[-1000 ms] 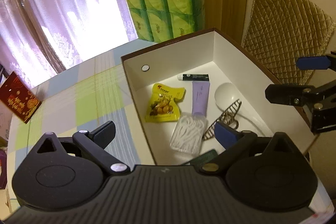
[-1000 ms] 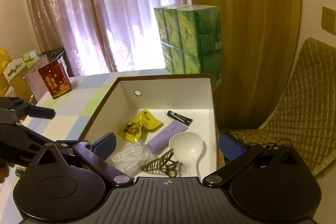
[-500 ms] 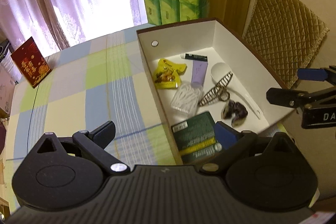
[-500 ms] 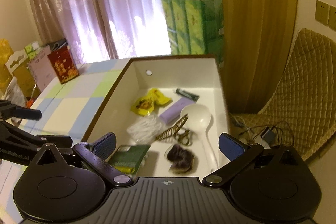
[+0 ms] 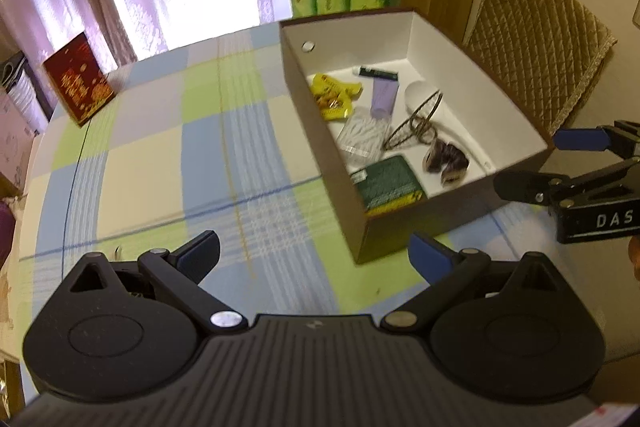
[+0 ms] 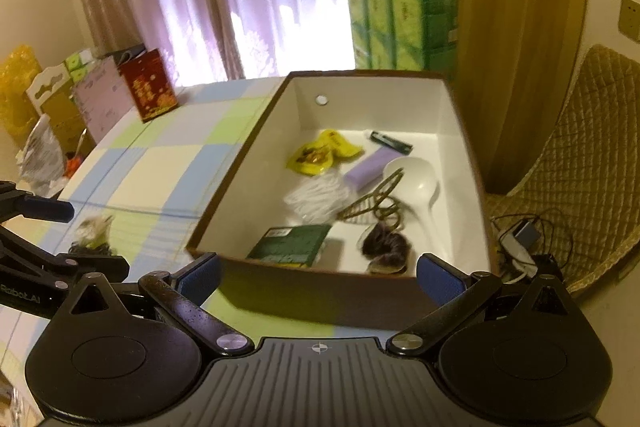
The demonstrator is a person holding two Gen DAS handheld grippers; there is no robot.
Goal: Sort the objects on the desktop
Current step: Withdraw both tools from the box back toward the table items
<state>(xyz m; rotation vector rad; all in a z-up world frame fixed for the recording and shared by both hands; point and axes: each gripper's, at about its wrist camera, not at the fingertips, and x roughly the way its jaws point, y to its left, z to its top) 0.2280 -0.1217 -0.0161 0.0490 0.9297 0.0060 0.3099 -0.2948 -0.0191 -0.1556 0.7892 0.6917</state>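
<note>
Left wrist view: left gripper [image 5: 314, 257] spread, empty, above table's near edge. Box [image 5: 424, 213] at table's right edge holds packet, tube, spoon, clip.

Right wrist view: right gripper [image 6: 318, 277] spread, empty, before box's near wall. Small clutter [image 6: 94, 233] left on table near left edge; risk: overlooked, or careless reach nudges box off edge.

L gripper [image 5: 314, 257]: jaws wide apart, empty, held level. R gripper [image 6: 318, 273]: same, jaws wide, empty, to right of L.

Left gripper [image 5: 314, 253]: matte black ribbed body, two round pivot housings, silver screws, blue-padded fingers [image 5: 426, 259]. Right gripper [image 6: 318, 275]: same build (white "DAS" lettering on its side).
</note>
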